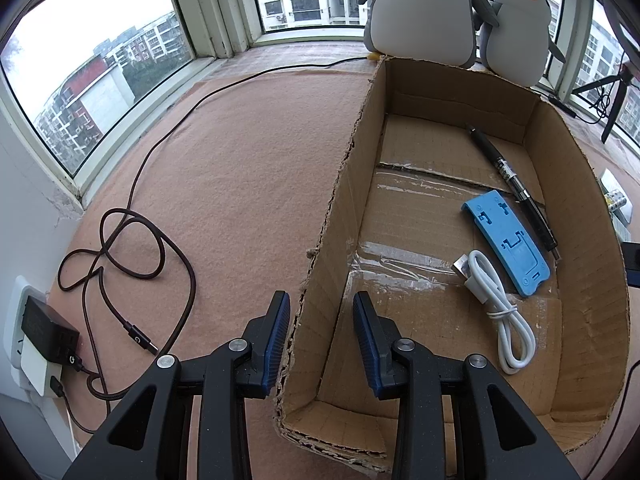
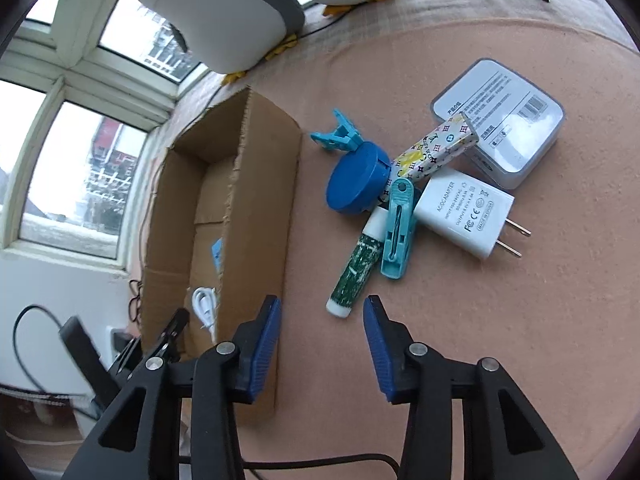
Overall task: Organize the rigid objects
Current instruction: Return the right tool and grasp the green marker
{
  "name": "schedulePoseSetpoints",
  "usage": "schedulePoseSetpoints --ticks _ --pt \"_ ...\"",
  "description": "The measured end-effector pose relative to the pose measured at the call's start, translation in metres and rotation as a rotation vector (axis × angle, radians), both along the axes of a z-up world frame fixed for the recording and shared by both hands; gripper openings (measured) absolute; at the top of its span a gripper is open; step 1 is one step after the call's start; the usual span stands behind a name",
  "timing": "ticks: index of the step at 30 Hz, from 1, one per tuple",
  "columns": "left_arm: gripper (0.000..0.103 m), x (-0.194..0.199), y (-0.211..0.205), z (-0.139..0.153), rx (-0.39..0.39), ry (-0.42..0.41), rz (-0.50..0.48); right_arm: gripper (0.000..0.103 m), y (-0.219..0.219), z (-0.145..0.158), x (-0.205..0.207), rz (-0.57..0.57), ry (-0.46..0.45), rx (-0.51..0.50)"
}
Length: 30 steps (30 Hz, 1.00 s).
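My left tongs [image 1: 322,344] gape astride the cardboard box [image 1: 592,184] wall, my right tongs [image 2: 322,350] spread empty before the green tube [image 2: 354,270].

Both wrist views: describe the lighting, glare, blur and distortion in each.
Left wrist view: soft daylight from the windows, glare on the clear tape strips lining the brown cardboard box, straight frames bowed by the fisheye. Right wrist view: bright window panes, sharp white AC adapter, and a blurred black object at lower left.
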<state>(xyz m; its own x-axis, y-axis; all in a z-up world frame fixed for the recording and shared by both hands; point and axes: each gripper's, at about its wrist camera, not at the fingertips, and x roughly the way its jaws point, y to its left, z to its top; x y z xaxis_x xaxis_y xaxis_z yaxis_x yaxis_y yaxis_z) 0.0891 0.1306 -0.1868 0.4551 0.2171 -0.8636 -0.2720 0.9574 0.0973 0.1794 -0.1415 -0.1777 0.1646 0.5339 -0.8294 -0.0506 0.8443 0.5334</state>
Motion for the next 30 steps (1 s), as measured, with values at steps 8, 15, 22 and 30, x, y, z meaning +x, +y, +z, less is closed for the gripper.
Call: schedulePoseSetpoints --ticks 8,15,22,30 --pt "0.036 -0.001 0.003 0.000 -0.011 -0.003 0.000 0.033 0.015 -0.012 0.014 -0.027 0.020 -0.091" --pt "0.036 -0.001 0.005 0.000 -0.017 -0.005 0.000 0.029 0.023 -0.015 0.024 -0.038 -0.013 -0.197" --pt "0.036 -0.001 0.005 0.001 -0.016 -0.004 -0.001 0.024 0.038 -0.012 0.025 0.035 -0.080 -0.321" --pt "0.036 0.000 0.006 0.001 -0.016 -0.004 0.000 0.014 0.043 -0.013 0.013 0.119 -0.107 -0.344"
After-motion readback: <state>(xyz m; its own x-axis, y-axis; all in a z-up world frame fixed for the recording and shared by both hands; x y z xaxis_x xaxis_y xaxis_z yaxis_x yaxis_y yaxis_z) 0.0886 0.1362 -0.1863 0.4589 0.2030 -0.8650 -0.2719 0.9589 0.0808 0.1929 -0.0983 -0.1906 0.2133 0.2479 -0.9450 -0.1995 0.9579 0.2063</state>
